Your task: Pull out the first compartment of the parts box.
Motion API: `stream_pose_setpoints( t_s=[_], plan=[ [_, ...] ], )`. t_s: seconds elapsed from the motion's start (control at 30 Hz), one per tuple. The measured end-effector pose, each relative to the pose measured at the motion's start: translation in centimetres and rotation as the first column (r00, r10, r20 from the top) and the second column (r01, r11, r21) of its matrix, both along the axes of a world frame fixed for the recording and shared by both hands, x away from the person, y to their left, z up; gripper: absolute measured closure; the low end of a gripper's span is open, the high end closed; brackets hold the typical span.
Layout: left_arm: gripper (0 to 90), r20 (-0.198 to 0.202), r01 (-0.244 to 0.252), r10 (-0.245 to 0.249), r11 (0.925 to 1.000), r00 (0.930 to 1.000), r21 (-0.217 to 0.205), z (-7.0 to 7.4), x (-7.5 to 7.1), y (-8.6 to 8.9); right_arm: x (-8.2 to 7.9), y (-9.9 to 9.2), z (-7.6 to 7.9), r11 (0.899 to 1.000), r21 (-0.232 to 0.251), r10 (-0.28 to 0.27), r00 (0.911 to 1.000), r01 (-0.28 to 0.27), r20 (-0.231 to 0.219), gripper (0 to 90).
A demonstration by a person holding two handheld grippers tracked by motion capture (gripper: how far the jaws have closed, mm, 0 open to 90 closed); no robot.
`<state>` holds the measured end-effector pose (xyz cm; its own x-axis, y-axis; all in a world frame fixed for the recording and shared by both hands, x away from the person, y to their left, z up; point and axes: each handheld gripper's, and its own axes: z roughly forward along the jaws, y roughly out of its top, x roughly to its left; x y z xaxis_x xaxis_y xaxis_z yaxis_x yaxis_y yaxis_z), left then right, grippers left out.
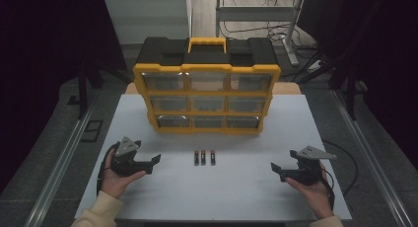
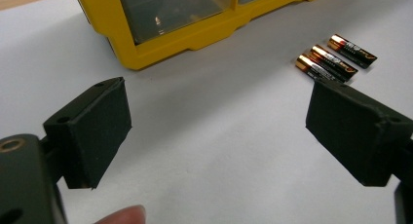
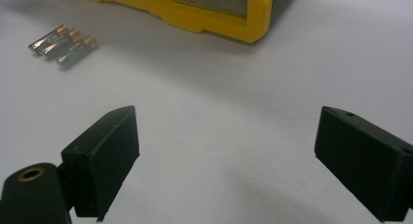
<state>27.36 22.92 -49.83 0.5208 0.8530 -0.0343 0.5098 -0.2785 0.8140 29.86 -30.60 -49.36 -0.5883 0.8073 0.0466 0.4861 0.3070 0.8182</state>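
Note:
A yellow and black drawer organizer (image 1: 206, 89) with clear drawers stands upright at the back of the white table (image 1: 162, 187). Three small batteries (image 1: 204, 157) lie side by side in front of it, mid-table. My left gripper (image 1: 156, 160) rests at the front left, held in a hand, open and empty; its view shows the batteries (image 2: 336, 57) ahead to the right and the organizer's corner (image 2: 146, 53). My right gripper (image 1: 274, 169) sits at the front right, open and empty; its view shows the batteries (image 3: 62, 46) far left and the organizer's base (image 3: 219, 22).
Metal rails run along both sides of the table. Behind the organizer are a desk frame (image 1: 256, 15) and cables on the floor. Bare tabletop lies between the two grippers and around the batteries.

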Motion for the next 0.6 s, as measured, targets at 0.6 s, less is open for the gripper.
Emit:
stream_pose_setpoints(
  t_s=[0.6],
  plan=[
    [9.5,0.083,0.001,-0.007,0.9979,0.9965,0.064,0.6,-0.27,0.06,0.03,0.01,-0.15,1.0,-0.009,-0.001,1.0,0.001,-0.009,9.6]
  ],
)
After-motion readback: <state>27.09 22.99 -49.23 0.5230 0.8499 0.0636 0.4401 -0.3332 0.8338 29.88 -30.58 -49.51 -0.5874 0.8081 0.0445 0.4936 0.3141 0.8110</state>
